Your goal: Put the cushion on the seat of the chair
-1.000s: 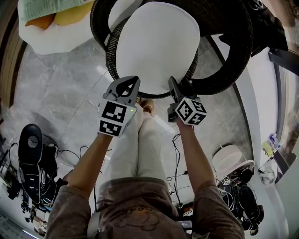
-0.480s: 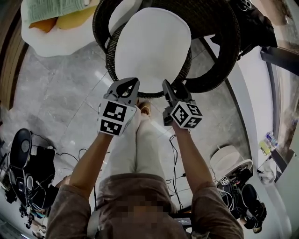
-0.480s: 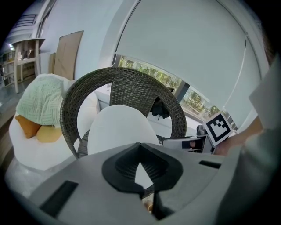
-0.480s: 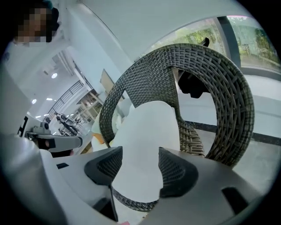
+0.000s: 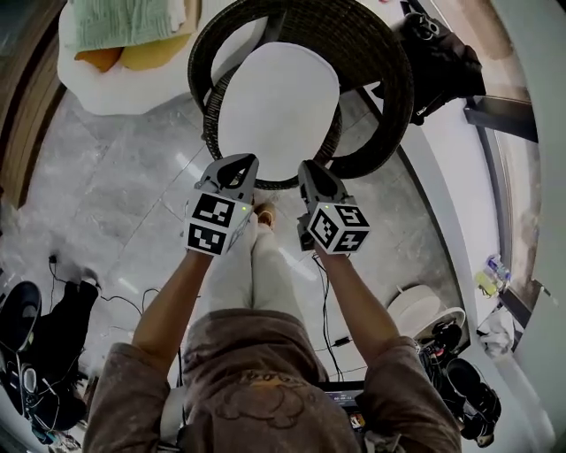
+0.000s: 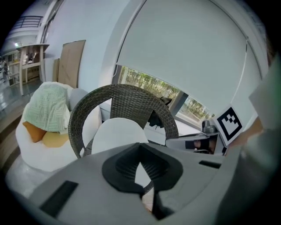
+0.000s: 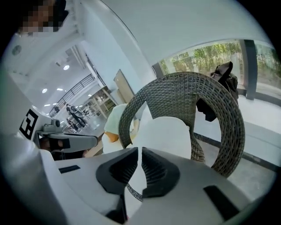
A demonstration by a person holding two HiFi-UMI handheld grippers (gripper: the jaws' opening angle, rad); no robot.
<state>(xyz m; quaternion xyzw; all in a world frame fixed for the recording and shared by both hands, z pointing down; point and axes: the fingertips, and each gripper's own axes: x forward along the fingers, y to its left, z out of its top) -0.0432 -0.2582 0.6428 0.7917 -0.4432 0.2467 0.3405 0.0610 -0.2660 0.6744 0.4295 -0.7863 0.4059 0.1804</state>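
Cushion point(image 5: 279, 106) already flat on chair point(image 5: 389, 75) seat, just ahead of both tools, equally near. Left tool point(image 5: 240, 162) pinched together, empty; right tool point(image 5: 309, 167) closing, nothing between.

Green blanket point(image 5: 124, 19) on white beanbag point(image 5: 115, 88), black bag point(image 5: 439, 64) on white ledge point(image 5: 447, 172), cables point(image 5: 324, 305) across marble floor point(image 5: 106, 203)

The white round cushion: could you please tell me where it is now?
In the head view the white round cushion lies on the seat of the dark woven wicker chair, top centre, right of the white beanbag.
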